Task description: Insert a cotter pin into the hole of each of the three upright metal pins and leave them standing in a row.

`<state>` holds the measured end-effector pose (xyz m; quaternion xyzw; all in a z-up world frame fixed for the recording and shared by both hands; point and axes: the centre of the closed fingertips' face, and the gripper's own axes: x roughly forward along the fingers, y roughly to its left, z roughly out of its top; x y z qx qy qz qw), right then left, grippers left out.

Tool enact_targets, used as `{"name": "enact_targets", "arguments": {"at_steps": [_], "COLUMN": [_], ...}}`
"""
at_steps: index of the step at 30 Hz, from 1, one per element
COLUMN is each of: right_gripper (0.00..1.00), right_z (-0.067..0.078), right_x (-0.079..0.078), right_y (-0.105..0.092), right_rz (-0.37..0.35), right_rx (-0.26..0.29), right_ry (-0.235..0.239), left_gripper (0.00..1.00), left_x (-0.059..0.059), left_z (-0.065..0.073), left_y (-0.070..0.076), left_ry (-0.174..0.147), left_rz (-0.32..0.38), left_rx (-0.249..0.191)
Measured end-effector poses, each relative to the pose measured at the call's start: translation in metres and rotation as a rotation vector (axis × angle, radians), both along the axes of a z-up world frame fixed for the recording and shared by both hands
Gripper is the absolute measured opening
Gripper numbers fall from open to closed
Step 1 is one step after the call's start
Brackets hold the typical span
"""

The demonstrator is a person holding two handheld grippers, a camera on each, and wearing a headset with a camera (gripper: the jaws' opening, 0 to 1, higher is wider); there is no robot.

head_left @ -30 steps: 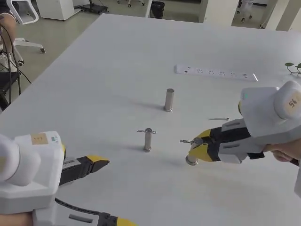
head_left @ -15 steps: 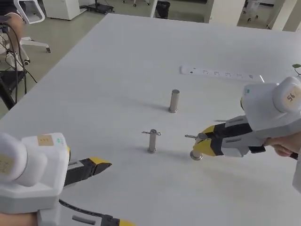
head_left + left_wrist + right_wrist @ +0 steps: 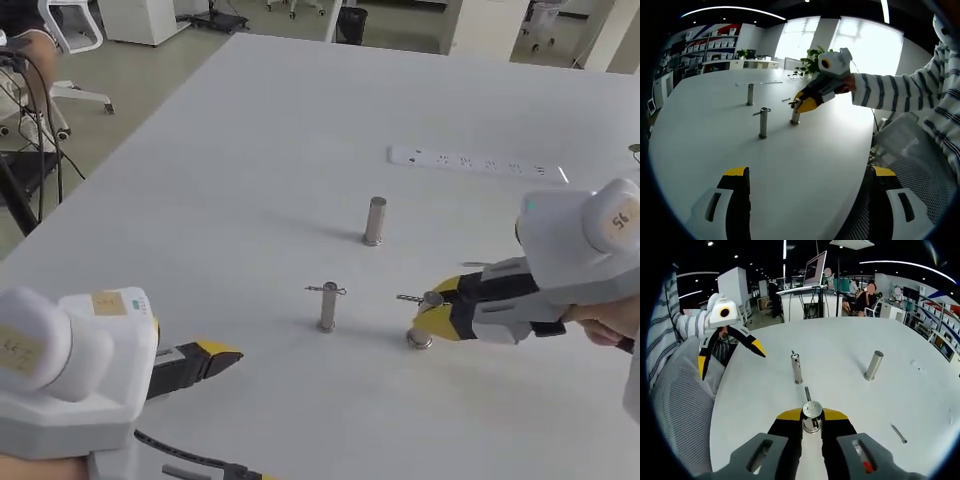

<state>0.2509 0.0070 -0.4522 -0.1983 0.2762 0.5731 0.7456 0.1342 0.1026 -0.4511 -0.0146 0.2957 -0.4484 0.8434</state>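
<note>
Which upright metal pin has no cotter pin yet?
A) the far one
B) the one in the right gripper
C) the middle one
A: the far pin has a bare top; the middle pin and the near pin in the right gripper each carry a cotter pin.

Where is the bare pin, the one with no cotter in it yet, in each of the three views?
Head view: bare pin at centre, farthest from the person.
Left gripper view: bare pin upper left, farthest back.
Right gripper view: bare pin right of centre.
Shared landmark: the middle pin, standing free with a cotter through it. The right gripper grips the near pin.
</note>
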Motion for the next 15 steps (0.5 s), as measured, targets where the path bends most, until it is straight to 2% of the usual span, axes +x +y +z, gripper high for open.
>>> {"name": "enact_targets", "arguments": {"at_steps": [15], "right_gripper": [0.08], "right_z": [-0.0033], "right_x": [-0.0002], "right_y": [0.0056], "right_rz": [-0.002], "right_rx": [0.007], "right_ry": [-0.004], "left_gripper": [0.99], "left_x": [-0.0023], "left_z": [-0.0013], "left_y": [-0.0041], "left_ry": [0.007], "left_rz": [-0.005], "left_rx": [0.004]}}
